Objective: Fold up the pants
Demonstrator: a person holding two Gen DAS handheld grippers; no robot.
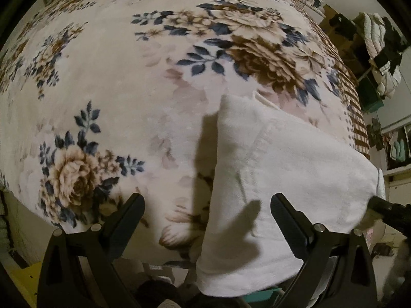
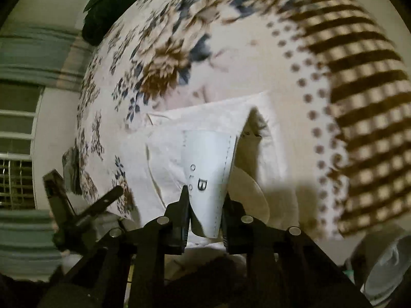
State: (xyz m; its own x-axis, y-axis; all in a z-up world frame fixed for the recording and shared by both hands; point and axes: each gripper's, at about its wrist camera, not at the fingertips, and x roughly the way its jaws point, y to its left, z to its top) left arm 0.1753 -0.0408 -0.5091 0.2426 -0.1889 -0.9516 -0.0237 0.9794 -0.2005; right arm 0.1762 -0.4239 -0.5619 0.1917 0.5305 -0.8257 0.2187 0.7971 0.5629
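Observation:
White pants (image 1: 282, 154) lie folded lengthwise on a floral blanket (image 1: 115, 89) that covers a bed. My left gripper (image 1: 208, 200) hovers open above the pants' near left edge, with nothing pinched between its fingers. In the right wrist view, my right gripper (image 2: 205, 205) is shut on the waistband of the pants (image 2: 167, 159). A white inner label (image 2: 208, 159) printed with a "B" stands up between the fingers. The waistband is lifted and curled open. The left gripper's black frame (image 2: 77, 200) shows at the lower left of that view.
The blanket (image 2: 257, 64) has a brown checked border (image 2: 359, 102) along the bed's right side. A rack of hanging clothes (image 1: 380, 51) and a teal box (image 1: 372, 102) stand beyond the bed. A window with blinds (image 2: 15, 128) and a dark green item (image 2: 102, 7) lie to the left.

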